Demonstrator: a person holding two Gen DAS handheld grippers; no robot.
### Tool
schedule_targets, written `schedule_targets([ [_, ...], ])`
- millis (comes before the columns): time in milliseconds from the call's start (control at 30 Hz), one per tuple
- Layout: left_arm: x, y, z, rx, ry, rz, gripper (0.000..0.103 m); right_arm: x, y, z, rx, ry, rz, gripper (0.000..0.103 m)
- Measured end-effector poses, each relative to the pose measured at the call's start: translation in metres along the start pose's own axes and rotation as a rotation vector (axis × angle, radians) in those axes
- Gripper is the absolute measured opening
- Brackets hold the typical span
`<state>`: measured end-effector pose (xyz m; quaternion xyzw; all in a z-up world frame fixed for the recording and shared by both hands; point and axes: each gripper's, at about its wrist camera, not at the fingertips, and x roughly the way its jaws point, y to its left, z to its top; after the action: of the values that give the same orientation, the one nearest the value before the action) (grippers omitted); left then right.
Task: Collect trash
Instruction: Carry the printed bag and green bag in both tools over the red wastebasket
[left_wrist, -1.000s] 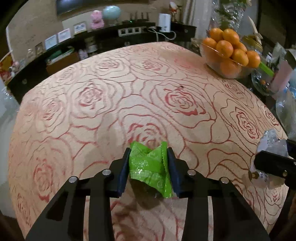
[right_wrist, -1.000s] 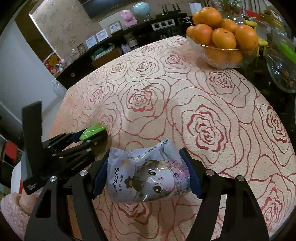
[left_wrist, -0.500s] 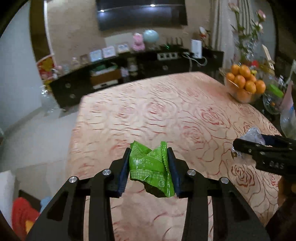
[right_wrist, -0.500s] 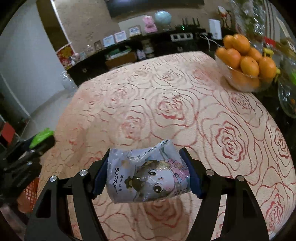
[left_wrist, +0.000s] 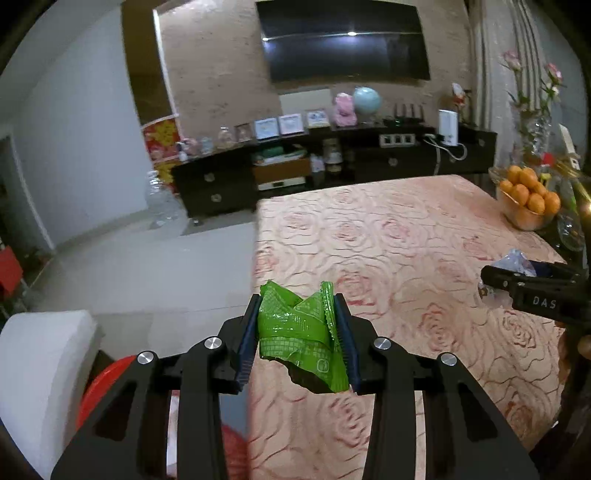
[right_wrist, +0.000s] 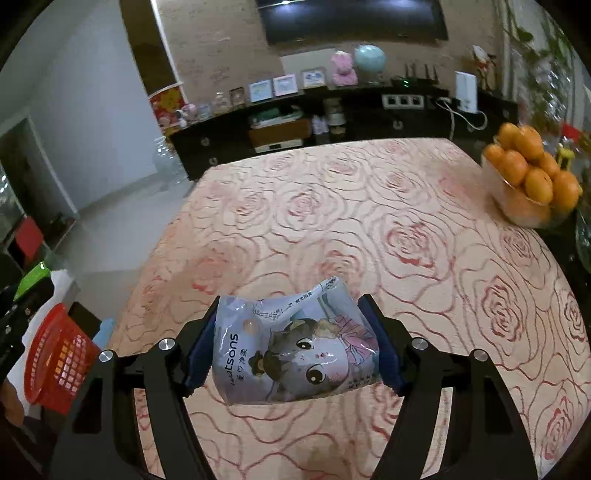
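In the left wrist view, the green wrapper (left_wrist: 301, 332) is held crumpled between the narrowed pads of the left gripper (left_wrist: 300, 334). A second ago the rose-patterned tabletop (left_wrist: 406, 229) filled this view beneath the wrapper; now the wrapper has been lifted and carried out past the tabletop's left edge, with bare floor behind it and a red rim (left_wrist: 92, 387) showing low on the left. That rim is probably the basket, though only a sliver is seen here. The right gripper (left_wrist: 517, 277) is seen at the right edge with a pale packet in it, and the letters "DAS" can be read on its body. A bowl of oranges (left_wrist: 528, 199) stands at the far right corner.

In the right wrist view, the tissue packet (right_wrist: 295, 350) is clamped across its width by the right gripper (right_wrist: 293, 350), whose jaws are set fairly wide around it, above the tabletop (right_wrist: 369, 221). The view has been raised and drawn back, so that the red basket (right_wrist: 55, 358) on the floor at the left has come into sight, with the green wrapper (right_wrist: 33, 277) just above it. Both pieces are judged to be on their way to that basket, the wrapper nearer to release. On the packet, "watsons" is legible beside a cartoon figure; the smaller Chinese print cannot be read.
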<state>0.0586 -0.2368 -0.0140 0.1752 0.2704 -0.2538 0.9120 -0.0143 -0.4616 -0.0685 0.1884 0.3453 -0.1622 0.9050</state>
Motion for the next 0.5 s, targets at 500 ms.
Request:
schedule_targets([
  [500, -0.038, 0.096, -0.044, -0.109, 0.005, 0.217, 0.037, -0.004, 0.094, -0.004, -0.162, -0.014, 0.099, 0.069],
])
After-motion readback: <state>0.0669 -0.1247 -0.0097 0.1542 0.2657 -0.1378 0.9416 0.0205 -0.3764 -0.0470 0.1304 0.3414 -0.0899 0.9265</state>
